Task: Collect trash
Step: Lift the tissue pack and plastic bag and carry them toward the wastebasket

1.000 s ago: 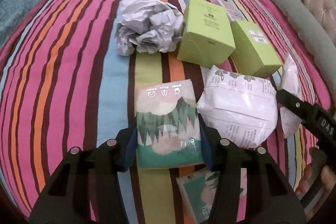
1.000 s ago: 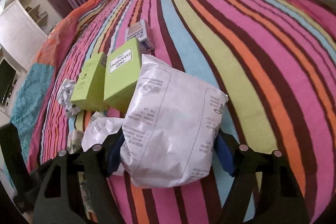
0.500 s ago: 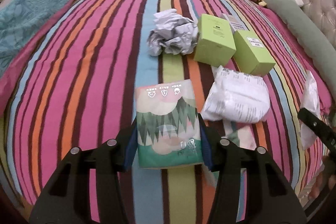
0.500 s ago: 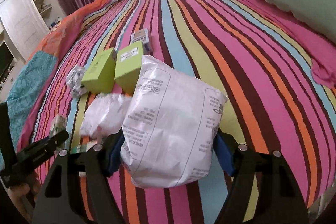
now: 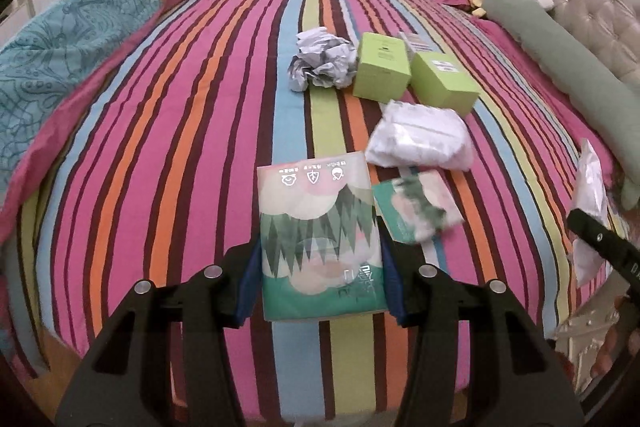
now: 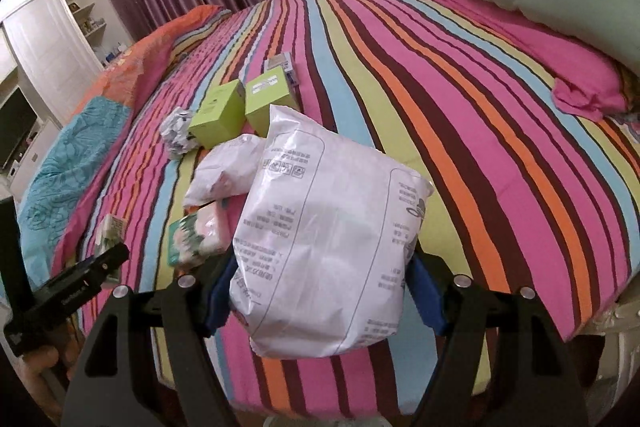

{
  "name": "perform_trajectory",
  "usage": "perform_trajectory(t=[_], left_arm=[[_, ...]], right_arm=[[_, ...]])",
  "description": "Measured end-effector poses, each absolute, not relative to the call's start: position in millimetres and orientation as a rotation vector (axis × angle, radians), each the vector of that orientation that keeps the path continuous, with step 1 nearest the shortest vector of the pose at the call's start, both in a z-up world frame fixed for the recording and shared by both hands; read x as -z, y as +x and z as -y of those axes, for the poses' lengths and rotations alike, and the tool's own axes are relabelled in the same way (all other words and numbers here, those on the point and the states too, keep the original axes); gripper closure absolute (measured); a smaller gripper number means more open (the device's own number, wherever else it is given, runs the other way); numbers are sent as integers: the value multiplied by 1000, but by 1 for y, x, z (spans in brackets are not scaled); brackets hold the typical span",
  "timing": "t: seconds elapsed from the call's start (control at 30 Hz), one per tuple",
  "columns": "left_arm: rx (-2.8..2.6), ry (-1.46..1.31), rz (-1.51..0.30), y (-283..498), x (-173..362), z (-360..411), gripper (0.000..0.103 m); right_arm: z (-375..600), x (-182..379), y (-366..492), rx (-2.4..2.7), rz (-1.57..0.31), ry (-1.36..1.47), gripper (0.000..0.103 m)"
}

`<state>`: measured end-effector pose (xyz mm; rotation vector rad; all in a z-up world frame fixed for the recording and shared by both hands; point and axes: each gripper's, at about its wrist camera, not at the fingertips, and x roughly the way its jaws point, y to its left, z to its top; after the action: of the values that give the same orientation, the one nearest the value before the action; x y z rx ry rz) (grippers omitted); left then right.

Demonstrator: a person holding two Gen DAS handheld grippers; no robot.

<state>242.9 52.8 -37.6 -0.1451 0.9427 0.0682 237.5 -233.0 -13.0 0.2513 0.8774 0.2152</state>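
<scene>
Above the near edge of the striped bedspread (image 5: 168, 131), my left gripper (image 5: 320, 283) clamps a green-and-white tissue pack (image 5: 320, 239); my right gripper (image 6: 320, 291) clamps a white printed plastic mailer bag (image 6: 324, 247), long axes pointing away from me.

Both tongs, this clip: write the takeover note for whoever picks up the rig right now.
Left tongs: shut on a tissue pack, lifted above the striped bedspread.
Right tongs: shut on a white mailer bag, also off the bed.
On the bed: crumpled paper, two green boxes with a small carton behind them, a second white bag, a second tissue pack.
Done: two items picked up.
Left: drop both (no bin in view), then collect the rest.
</scene>
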Motion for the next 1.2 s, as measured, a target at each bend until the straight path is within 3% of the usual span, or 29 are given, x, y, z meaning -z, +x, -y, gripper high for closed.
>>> perform_trajectory(t=[0.67, 1.2], left_arm=[[-28, -143, -914, 129, 39, -30, 53], [42, -182, -1150, 55, 112, 4, 53]], right_arm=[[224, 3, 146, -279, -825, 232, 33], [209, 45, 94, -268, -946, 206, 33]])
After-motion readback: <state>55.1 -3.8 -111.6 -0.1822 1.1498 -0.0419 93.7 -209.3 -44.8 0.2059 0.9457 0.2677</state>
